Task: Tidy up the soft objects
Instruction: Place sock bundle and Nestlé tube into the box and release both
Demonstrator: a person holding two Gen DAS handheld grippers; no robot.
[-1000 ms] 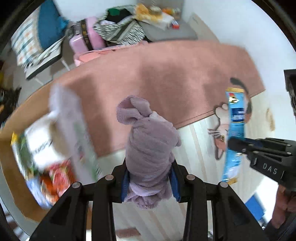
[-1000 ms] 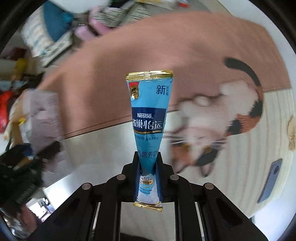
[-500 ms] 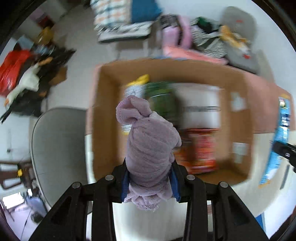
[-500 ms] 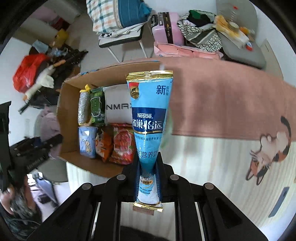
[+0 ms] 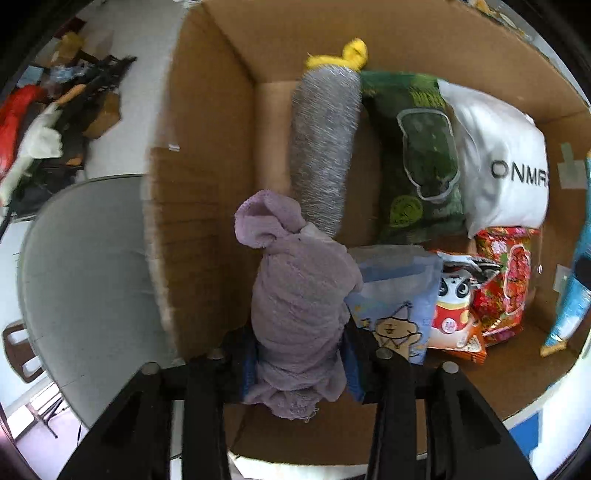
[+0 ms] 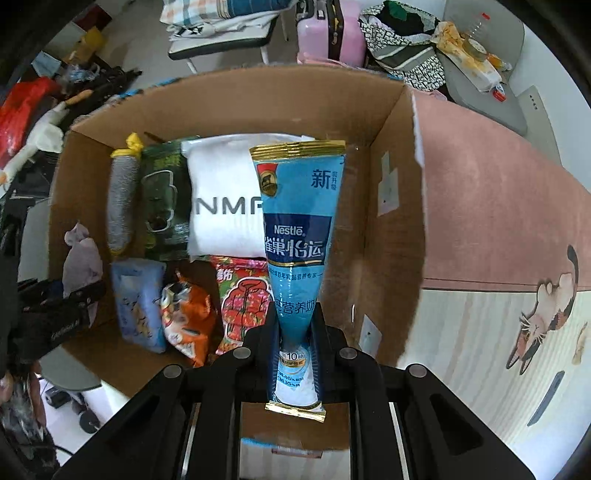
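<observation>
My left gripper (image 5: 299, 354) is shut on a rolled purple towel (image 5: 299, 291) and holds it over the left end of an open cardboard box (image 5: 207, 155). My right gripper (image 6: 295, 336) is shut on a blue Nestle pouch (image 6: 297, 229) and holds it upright over the box's right part (image 6: 391, 206). In the box lie a grey roll (image 5: 325, 147), a green bag (image 5: 417, 162), a white packet (image 5: 506, 166), a pale blue pack (image 5: 395, 299) and red and orange snack bags (image 5: 502, 280). The towel and left gripper show at the left of the right wrist view (image 6: 79, 258).
A grey chair seat (image 5: 85, 266) sits left of the box. A pink rug (image 6: 498, 214) with a cat figure (image 6: 543, 317) lies to the right. Clothes, a pink suitcase (image 6: 328, 33) and clutter stand behind the box.
Both grippers have swung from the rug to over the box and come closer to it. The towel and the pouch stay gripped.
</observation>
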